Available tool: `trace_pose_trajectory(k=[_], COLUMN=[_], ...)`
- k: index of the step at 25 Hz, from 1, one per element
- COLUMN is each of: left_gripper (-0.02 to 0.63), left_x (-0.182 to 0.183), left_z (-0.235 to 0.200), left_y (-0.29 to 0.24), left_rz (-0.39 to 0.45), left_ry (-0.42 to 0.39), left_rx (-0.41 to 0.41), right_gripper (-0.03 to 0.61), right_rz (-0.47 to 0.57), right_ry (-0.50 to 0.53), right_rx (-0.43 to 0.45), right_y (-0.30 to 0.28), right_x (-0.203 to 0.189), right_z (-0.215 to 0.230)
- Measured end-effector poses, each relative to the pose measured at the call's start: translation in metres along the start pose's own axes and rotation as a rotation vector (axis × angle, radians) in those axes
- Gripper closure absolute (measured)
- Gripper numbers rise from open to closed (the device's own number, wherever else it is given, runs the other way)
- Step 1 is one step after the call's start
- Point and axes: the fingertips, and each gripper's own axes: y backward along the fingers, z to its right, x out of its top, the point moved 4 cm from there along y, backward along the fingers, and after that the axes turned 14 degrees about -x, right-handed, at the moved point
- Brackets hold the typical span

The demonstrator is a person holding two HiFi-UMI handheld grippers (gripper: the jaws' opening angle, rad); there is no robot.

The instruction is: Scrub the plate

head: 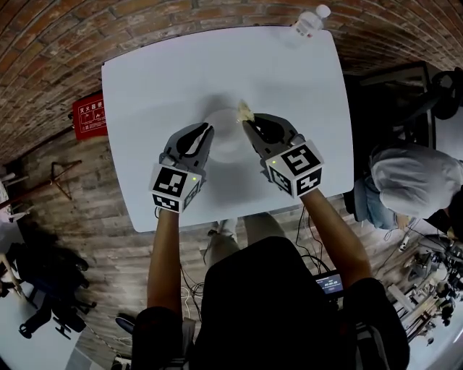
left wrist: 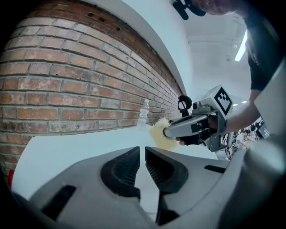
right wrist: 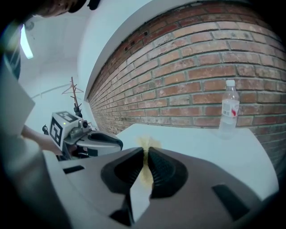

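Plate (head: pixel 224 149), round, white, left tongs (left wrist: pixel 143 154) closed empty, right tongs (right wrist: pixel 146 157) pinching soft yellow sponge (head: pixel 245 111)

Bottle (head: pixel 311 19): clear plastic with a white cap, upright at the far right corner ahead of me.
Table (head: pixel 152 87): white, set against the brick wall (right wrist: pixel 187 76).
Red sign (head: pixel 89 115): on the bricks to my left.
Bystander (head: pixel 414 179): grey top, at my right.
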Motion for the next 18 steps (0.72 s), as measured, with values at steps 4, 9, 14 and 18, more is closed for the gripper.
trace_pose_trajectory(k=[4, 9, 14, 18], left_gripper=[0.575, 0.451, 0.310, 0.274], left_x=[-0.014, -0.025, -0.041, -0.050], left_z=[0.002, 0.005, 0.009, 0.015], left_y=[-0.007, -0.016, -0.026, -0.032], left_rz=[-0.075, -0.109, -0.207, -0.255], left_ry=[-0.029, -0.044, -0.096, -0.110], left_rx=[-0.031, -0.087, -0.135, -0.162], right_gripper=[0.534, 0.532, 0.532, 0.533], right_rz=[-0.012, -0.030, -0.037, -0.046], right_ry=[-0.009, -0.001, -0.013, -0.018], right_rx=[0.005, 0.007, 0.009, 0.007], right_y=[-0.003, -0.008, -0.010, -0.009], right_x=[-0.008, -0.015, -0.018, -0.023], right_z=[0.001, -0.003, -0.003, -0.002])
